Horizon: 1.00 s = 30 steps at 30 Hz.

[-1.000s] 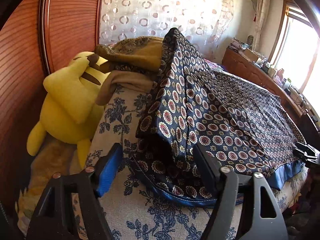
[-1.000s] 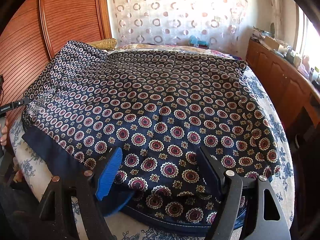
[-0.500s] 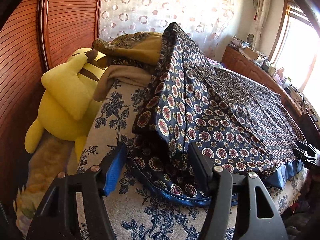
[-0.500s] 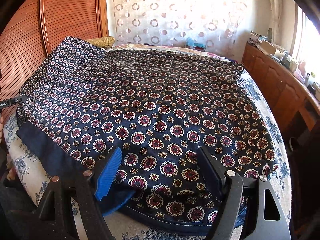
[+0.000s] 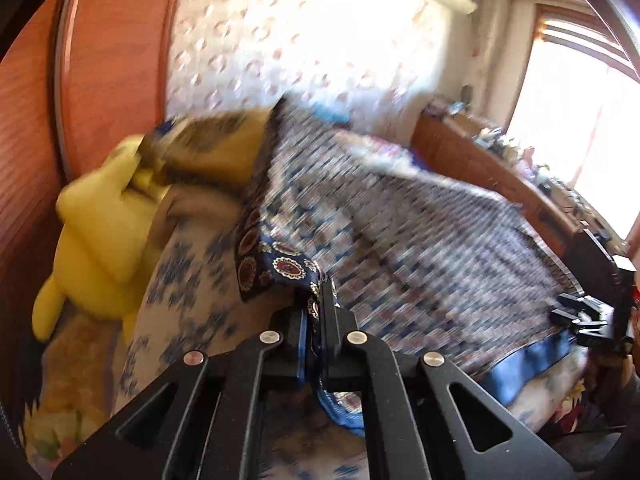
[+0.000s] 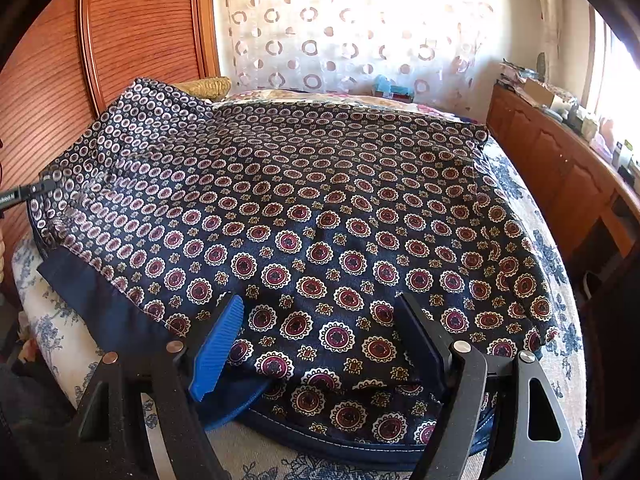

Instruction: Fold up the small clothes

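A navy garment (image 6: 328, 216) printed with red and white medallions lies spread over the bed. In the left wrist view my left gripper (image 5: 316, 300) is shut on the garment's near left corner (image 5: 280, 268), with a fold of cloth pinched between its fingers and lifted off the bedspread; this view is blurred. My right gripper (image 6: 320, 336) hovers open over the garment's near hem (image 6: 360, 440), its blue pad (image 6: 218, 348) and black finger (image 6: 424, 340) wide apart with cloth below them. The right gripper shows at the right edge of the left wrist view (image 5: 580, 316).
A yellow plush toy (image 5: 100, 232) and an ochre cushion (image 5: 216, 152) sit at the bed's head by the wooden headboard (image 6: 132, 40). A wooden cabinet (image 6: 560, 176) with clutter runs along the right. The floral bedspread (image 6: 48, 300) shows around the garment.
The left gripper's jaws closed on the garment's corner and lifted it, moving quickly. The right gripper stayed still and open.
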Tool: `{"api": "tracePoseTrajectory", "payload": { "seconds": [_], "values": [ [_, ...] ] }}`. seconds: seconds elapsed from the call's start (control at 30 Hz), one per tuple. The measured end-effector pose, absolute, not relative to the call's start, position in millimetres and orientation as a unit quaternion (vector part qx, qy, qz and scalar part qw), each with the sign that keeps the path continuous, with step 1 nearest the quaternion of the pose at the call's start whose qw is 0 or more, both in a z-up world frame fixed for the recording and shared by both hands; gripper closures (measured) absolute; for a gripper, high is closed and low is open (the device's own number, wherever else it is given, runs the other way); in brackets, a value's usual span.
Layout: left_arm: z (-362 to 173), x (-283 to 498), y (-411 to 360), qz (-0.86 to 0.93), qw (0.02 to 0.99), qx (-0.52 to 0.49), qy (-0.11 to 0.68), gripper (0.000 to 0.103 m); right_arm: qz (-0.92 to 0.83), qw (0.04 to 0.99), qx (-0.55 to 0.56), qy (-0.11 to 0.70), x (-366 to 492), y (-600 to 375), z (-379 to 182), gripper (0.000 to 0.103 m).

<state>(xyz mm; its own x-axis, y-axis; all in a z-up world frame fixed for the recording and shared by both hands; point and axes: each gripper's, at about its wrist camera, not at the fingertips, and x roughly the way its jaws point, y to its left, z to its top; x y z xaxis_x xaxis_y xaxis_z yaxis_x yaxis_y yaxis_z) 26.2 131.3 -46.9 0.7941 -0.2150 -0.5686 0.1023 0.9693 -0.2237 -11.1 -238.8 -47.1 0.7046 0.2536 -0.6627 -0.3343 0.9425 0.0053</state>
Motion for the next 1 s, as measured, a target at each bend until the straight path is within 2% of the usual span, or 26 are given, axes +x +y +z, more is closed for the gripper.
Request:
{"api": "tracePoseTrajectory", "payload": {
  "seconds": [0.3, 0.7, 1.0],
  "values": [
    [4, 45, 61, -0.168, 0.948, -0.062, 0.263, 0.098, 0.139, 0.931, -0.022, 0.336, -18, -276, -38, 0.024],
    [45, 77, -65, -0.306, 0.919, -0.010, 0.249, 0.098, 0.104, 0.945, 0.010, 0.311, -36, -336, -26, 0.024],
    [59, 72, -124, -0.379, 0.889, 0.022, 0.256, 0.098, 0.084, 0.947, 0.034, 0.308, -50, -366, -29, 0.024]
  ]
}}
